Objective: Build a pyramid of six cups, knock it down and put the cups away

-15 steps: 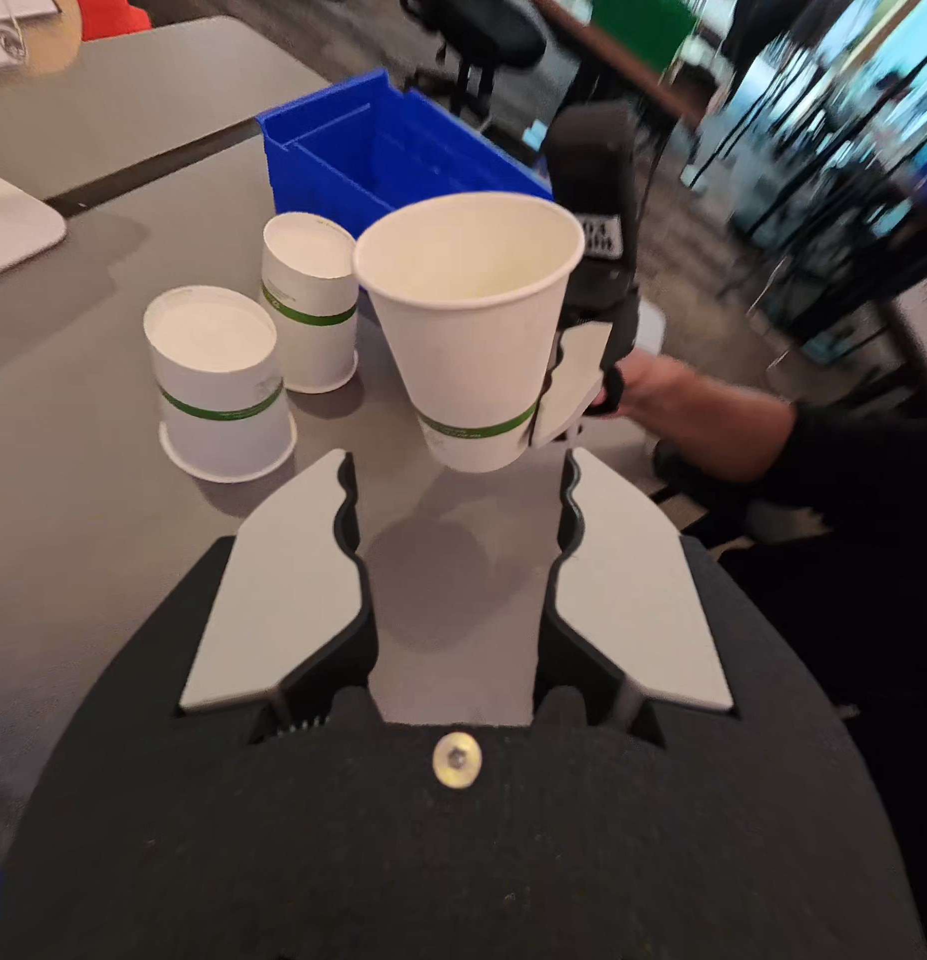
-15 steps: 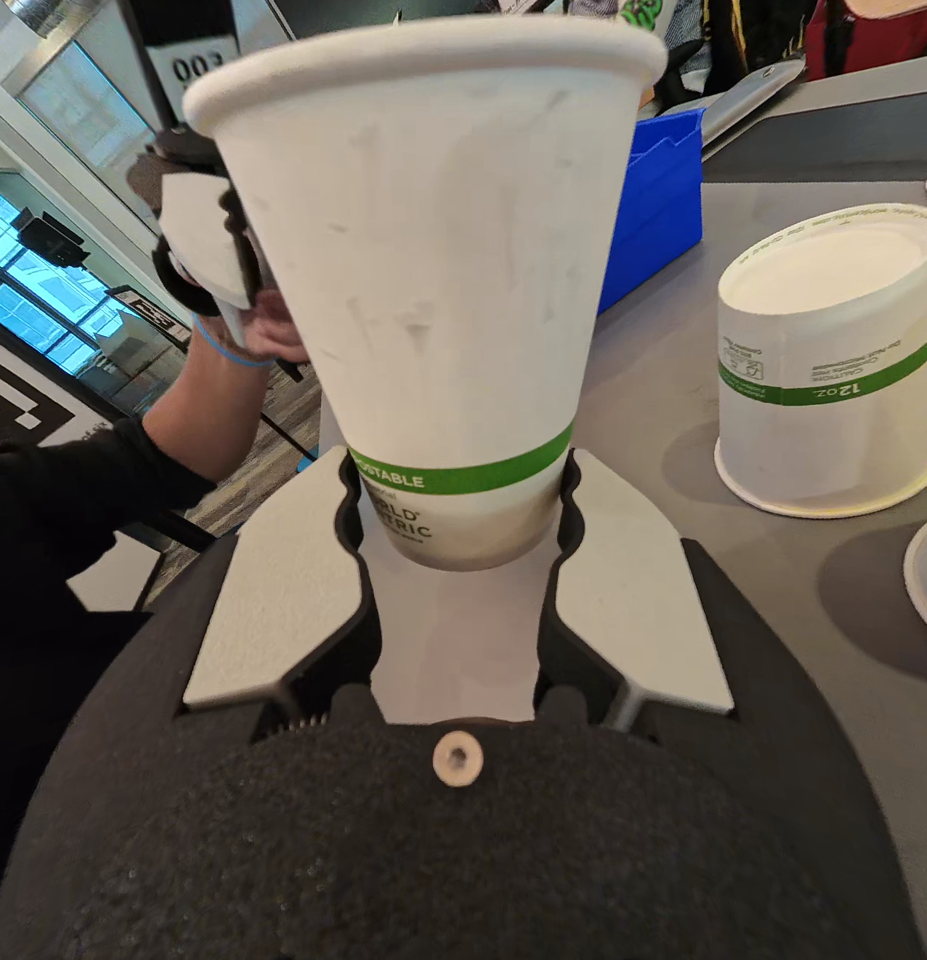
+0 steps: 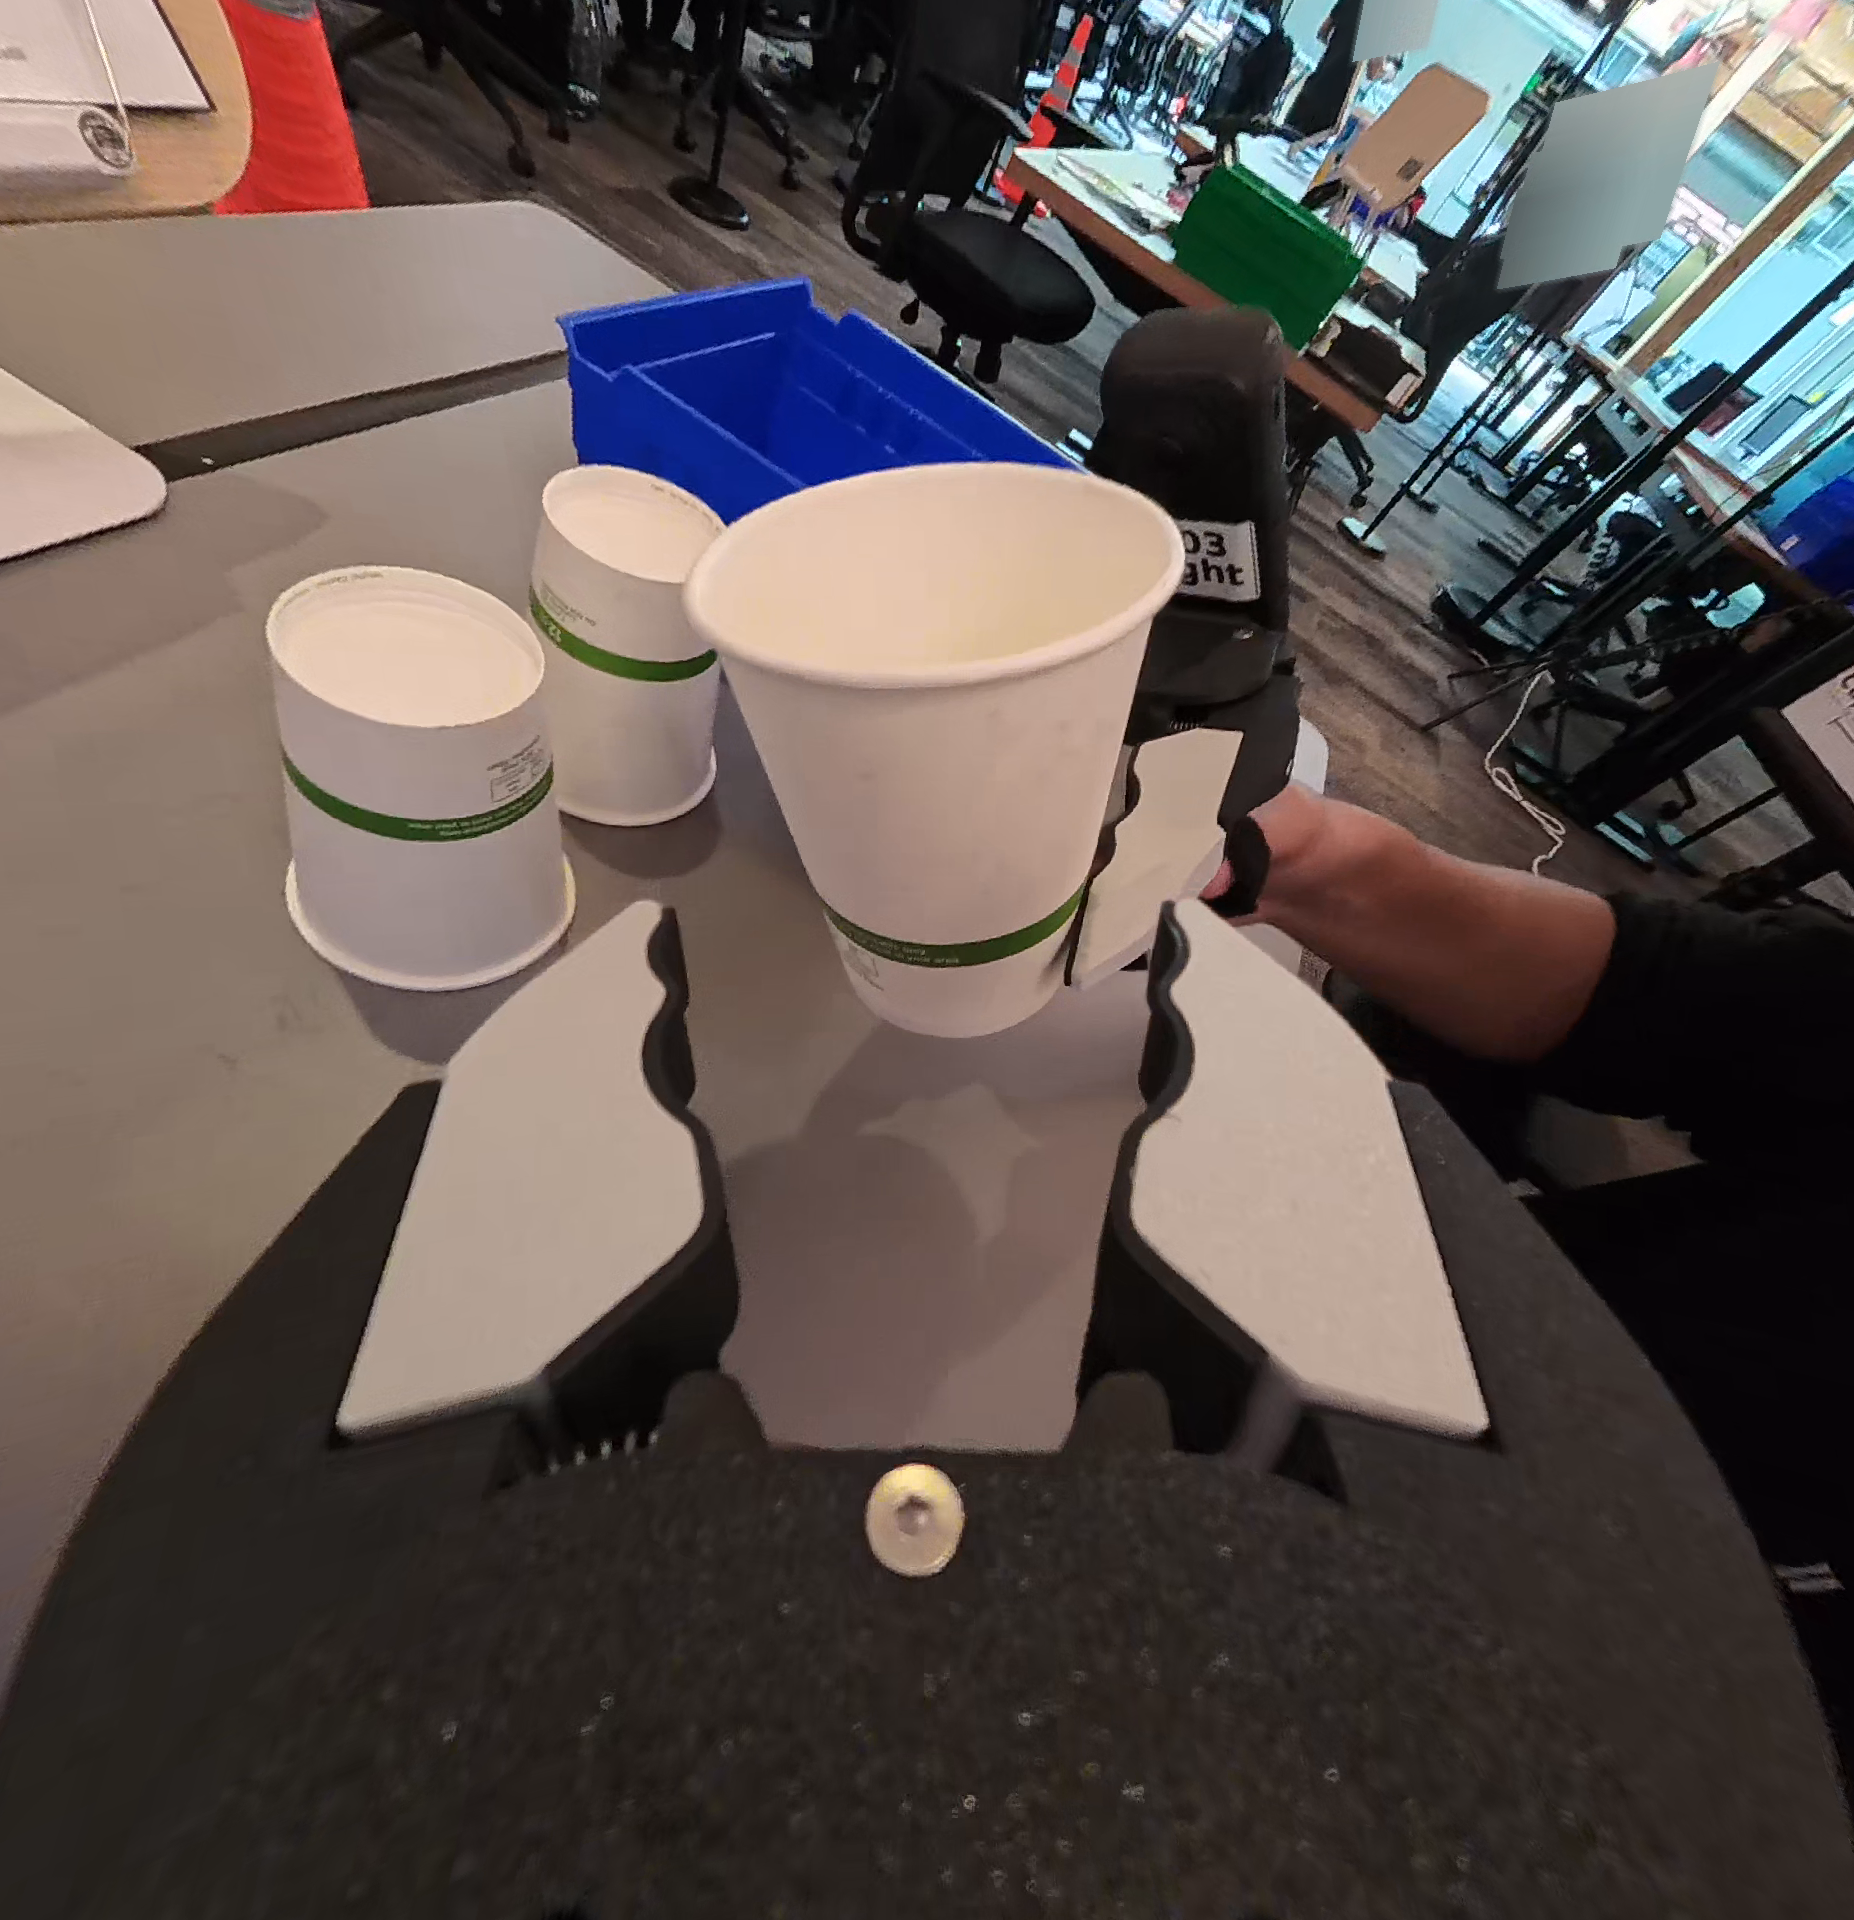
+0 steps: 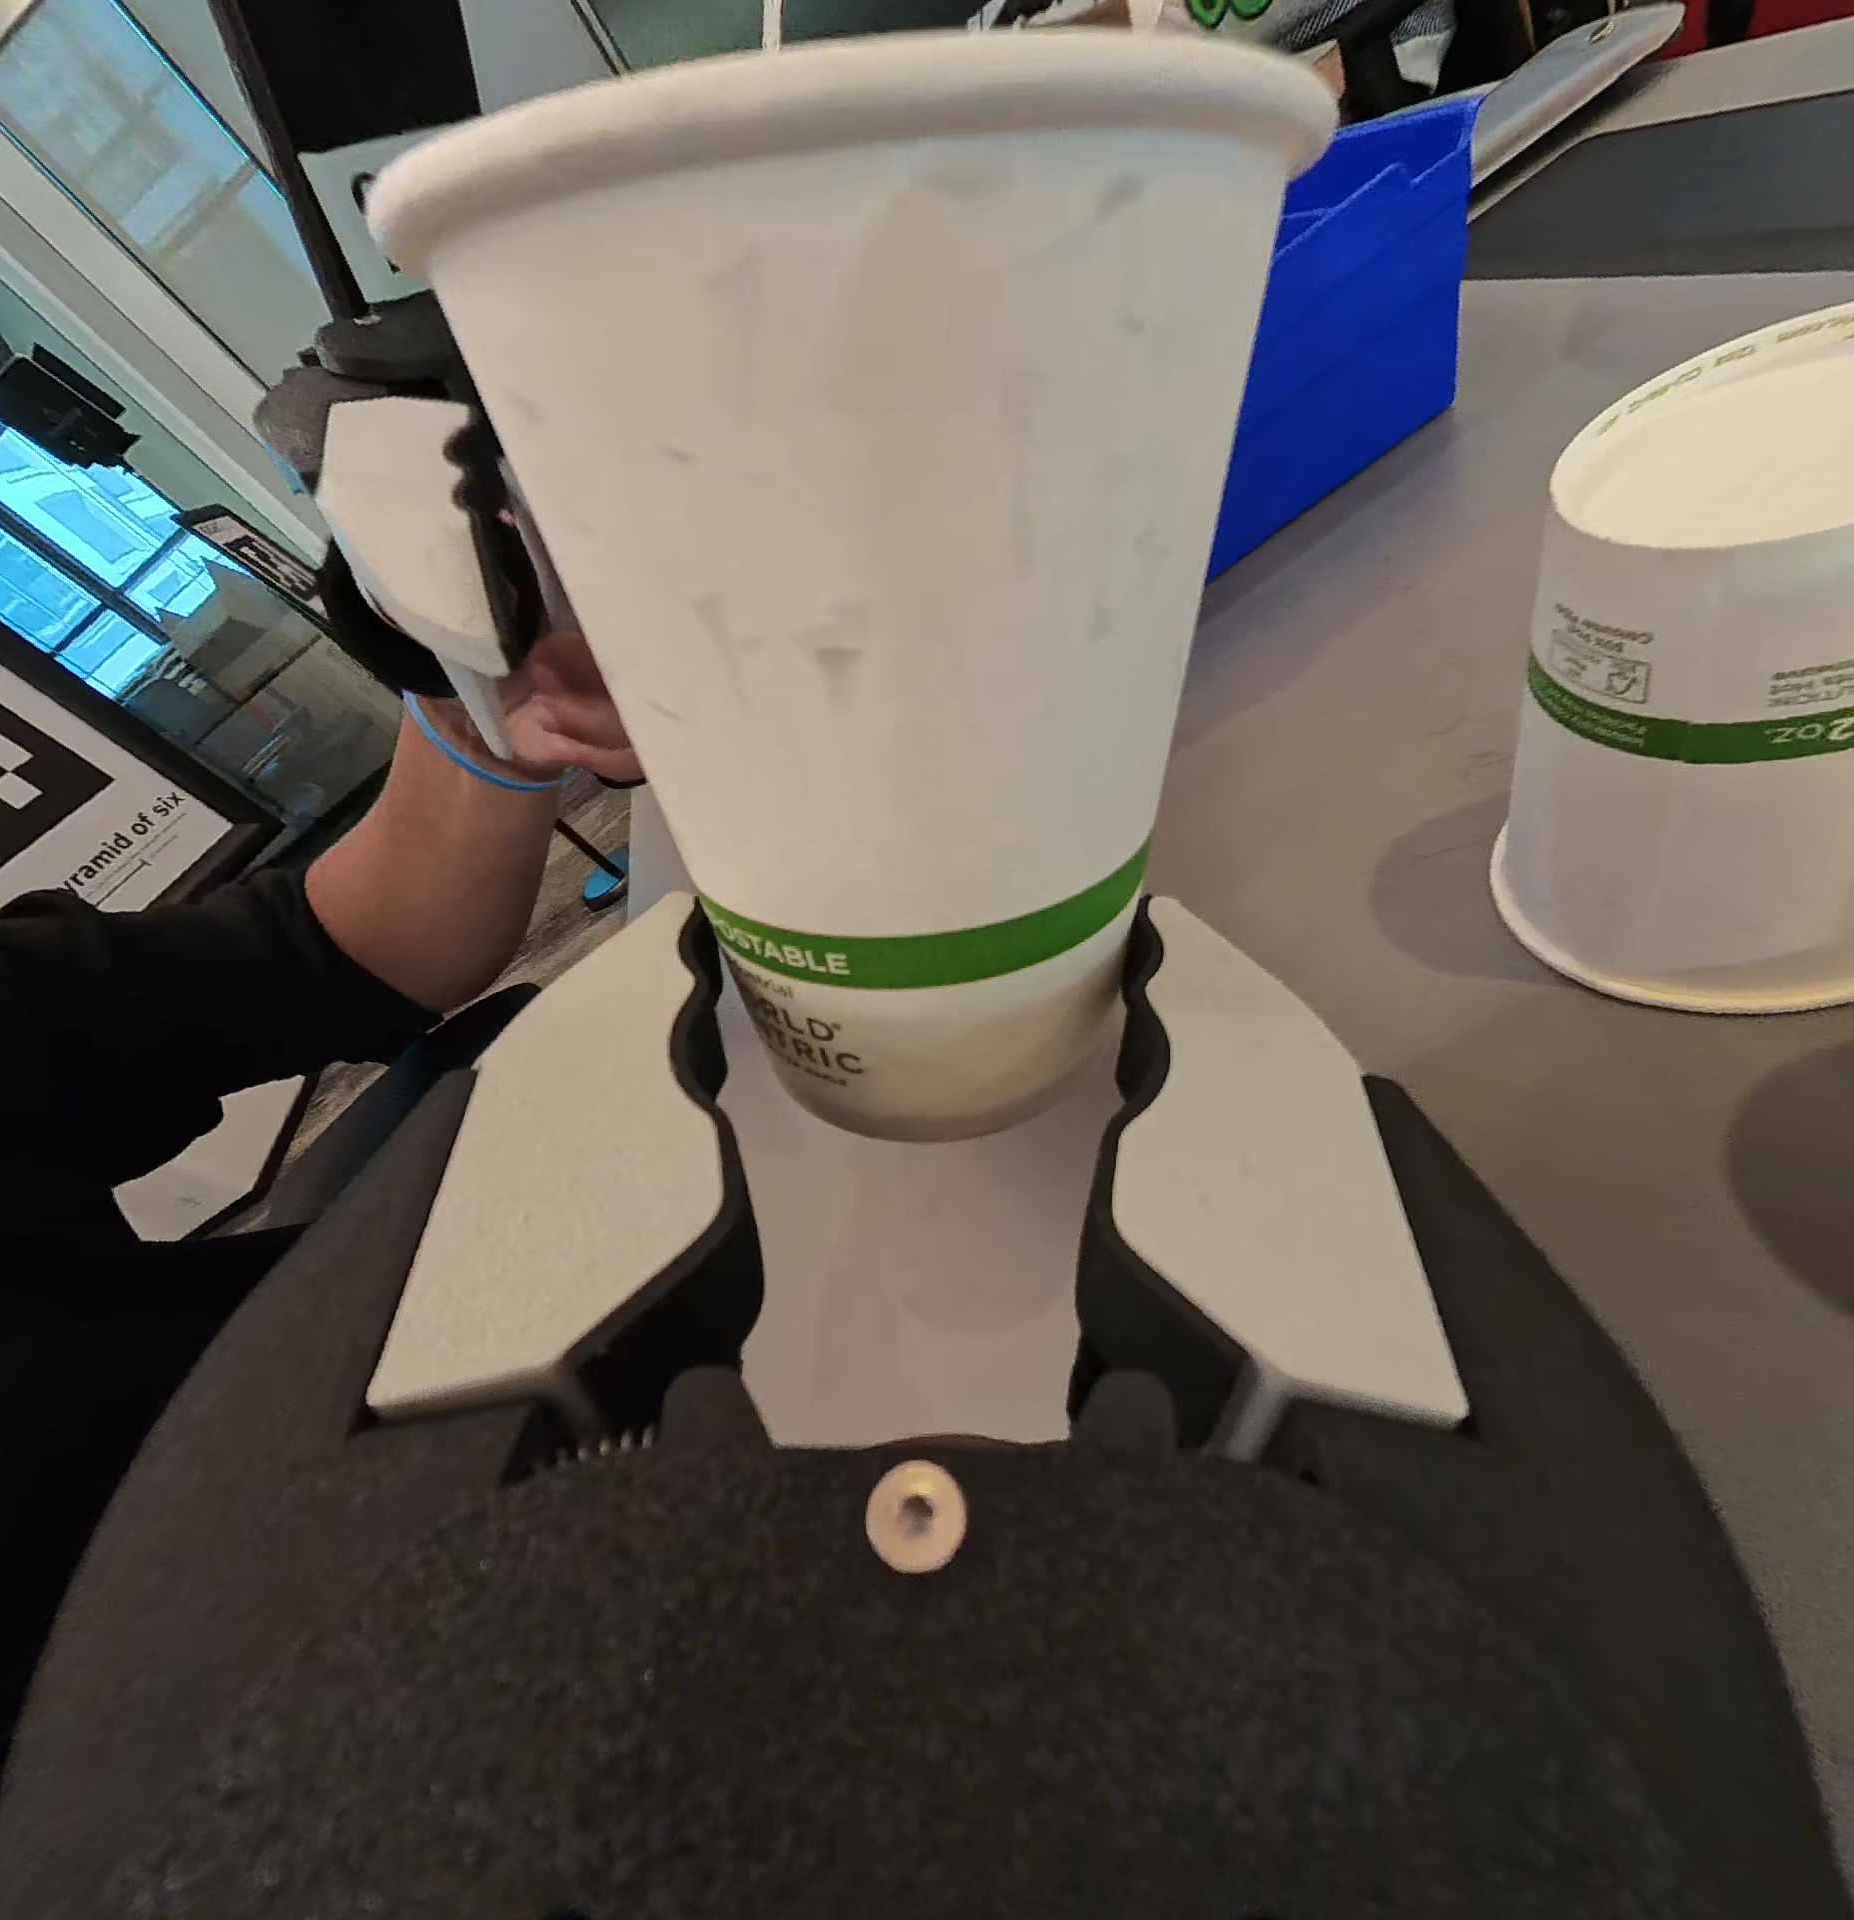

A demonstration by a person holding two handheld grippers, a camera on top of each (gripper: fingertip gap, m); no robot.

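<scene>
Right gripper [image 4: 918, 997] clamps low on an upright cup [image 4: 861, 540], lifted off the table. Left gripper [image 3: 915, 997] hovers empty beside it, jaws spread wide, fingers [image 3: 549, 1174] level.

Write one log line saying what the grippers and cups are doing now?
right gripper: shut on upright white paper cup, above table | left gripper: open, empty | two upside-down white paper cups: on grey table

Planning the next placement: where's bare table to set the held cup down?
Bare table lies left of the near upturned cup, and between the open left gripper and the held cup. Crowded: far cup sits against the bin.
</scene>
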